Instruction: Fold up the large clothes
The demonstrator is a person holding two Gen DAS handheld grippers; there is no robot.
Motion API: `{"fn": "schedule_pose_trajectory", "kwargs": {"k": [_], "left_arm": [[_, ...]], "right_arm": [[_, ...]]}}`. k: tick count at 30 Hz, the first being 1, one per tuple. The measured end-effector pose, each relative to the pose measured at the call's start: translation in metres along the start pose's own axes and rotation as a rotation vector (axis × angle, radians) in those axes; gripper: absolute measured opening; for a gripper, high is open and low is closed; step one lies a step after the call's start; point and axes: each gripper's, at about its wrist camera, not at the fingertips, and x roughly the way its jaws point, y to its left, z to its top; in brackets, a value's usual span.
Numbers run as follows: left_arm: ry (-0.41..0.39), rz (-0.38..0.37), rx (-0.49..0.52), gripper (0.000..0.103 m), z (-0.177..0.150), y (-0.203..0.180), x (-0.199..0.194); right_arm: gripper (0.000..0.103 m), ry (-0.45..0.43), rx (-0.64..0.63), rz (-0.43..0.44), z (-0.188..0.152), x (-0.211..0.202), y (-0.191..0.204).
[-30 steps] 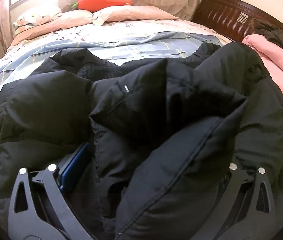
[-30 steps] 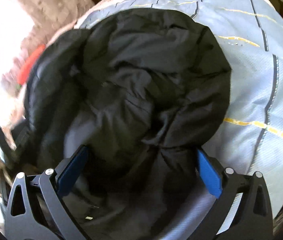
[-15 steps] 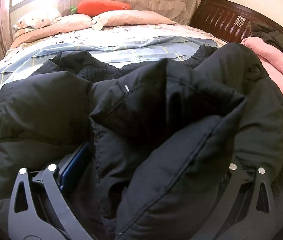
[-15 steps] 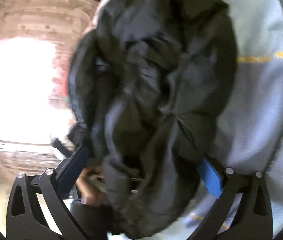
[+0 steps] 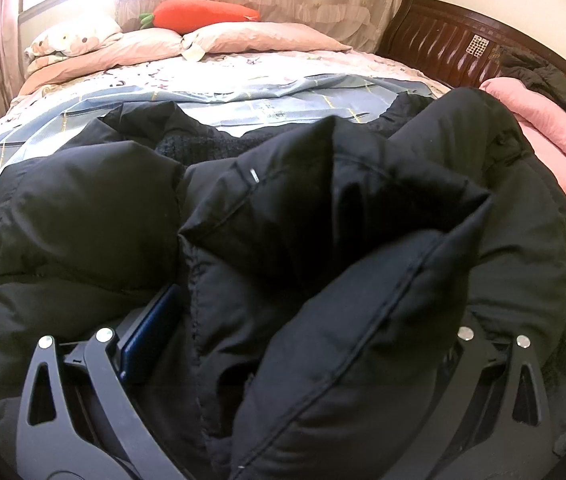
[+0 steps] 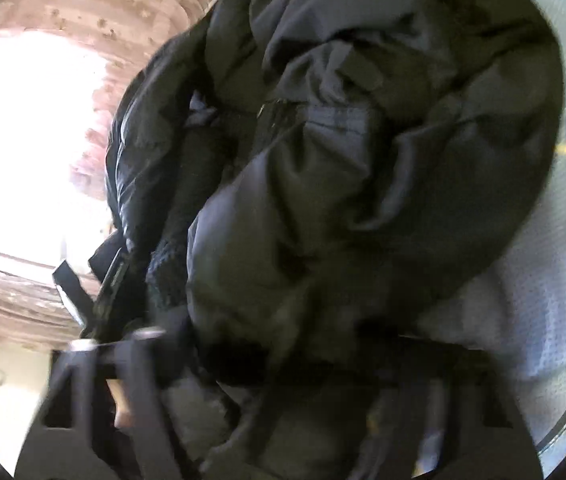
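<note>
Your left gripper [image 5: 283,344] grips a thick fold of the puffy black quilted jacket [image 5: 323,216]. Your right gripper [image 6: 283,360], blurred, has just been closing with jacket fabric between its jaws; whether it pinches, I cannot tell.

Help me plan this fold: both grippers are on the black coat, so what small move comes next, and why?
Probably lift the right gripper, whose jaws have just been closing on the black coat, over toward the left gripper, which pins a thick fold. The coat lies bunched on the bed.

A wide bed with a pale blue checked sheet [image 5: 267,98] and dark carved wooden headboard [image 5: 443,46] carries a puffy black padded coat [image 5: 83,216] spread across it. Pink pillows [image 5: 251,38] and an orange carrot-shaped plush [image 5: 203,16] lie at the far edge, a folded pink quilt [image 5: 551,140] on the right.
</note>
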Motion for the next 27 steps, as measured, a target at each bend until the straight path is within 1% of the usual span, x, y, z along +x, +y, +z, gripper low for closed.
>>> {"fn": "schedule_pose_trajectory", "kwargs": {"k": [1, 2, 4, 5, 6, 8, 10, 13, 15, 17, 19, 21, 25, 27], "left_arm": [[0.004, -0.003, 0.002, 0.101, 0.000, 0.000, 0.000], [0.010, -0.006, 0.006, 0.101, 0.001, 0.000, 0.000], [0.029, -0.013, 0.015, 0.101, 0.003, 0.001, 0.000], [0.042, -0.018, 0.022, 0.101, 0.005, 0.002, 0.000], [0.056, -0.023, 0.028, 0.101, 0.006, 0.002, 0.000], [0.096, -0.039, 0.043, 0.101, 0.011, 0.003, 0.001], [0.134, -0.061, 0.061, 0.101, 0.015, 0.005, 0.002], [0.177, -0.077, 0.080, 0.101, 0.020, 0.007, 0.003], [0.199, -0.077, 0.090, 0.101, 0.023, 0.006, 0.004], [0.229, -0.075, 0.086, 0.101, 0.027, 0.005, 0.006], [0.256, -0.067, 0.082, 0.101, 0.031, 0.004, 0.008], [0.276, -0.060, 0.084, 0.101, 0.034, 0.003, 0.010], [0.328, -0.061, 0.087, 0.101, 0.041, 0.001, 0.013], [0.357, -0.065, 0.117, 0.101, 0.047, -0.001, 0.014]], "right_arm": [[0.034, -0.003, 0.003, 0.007, 0.000, -0.001, -0.003], [0.031, -0.006, 0.017, 0.020, 0.000, -0.002, -0.006], [0.030, 0.005, 0.045, 0.050, 0.000, 0.000, -0.009], [0.030, 0.008, 0.022, 0.054, 0.002, -0.001, -0.004], [0.030, 0.006, -0.019, 0.046, 0.004, -0.003, 0.003], [0.029, -0.012, -0.142, 0.021, 0.007, -0.008, 0.030], [0.029, -0.040, -0.259, 0.022, 0.009, -0.012, 0.063], [0.028, -0.056, -0.362, 0.037, 0.013, -0.013, 0.102], [0.026, -0.067, -0.406, 0.057, 0.019, -0.011, 0.122], [0.021, -0.065, -0.421, 0.076, 0.028, -0.006, 0.137], [0.021, -0.054, -0.410, 0.088, 0.041, 0.002, 0.147], [0.020, -0.034, -0.404, 0.096, 0.052, 0.008, 0.148], [0.019, 0.012, -0.427, 0.104, 0.075, 0.030, 0.159], [0.019, 0.042, -0.430, 0.119, 0.085, 0.036, 0.159]]}}
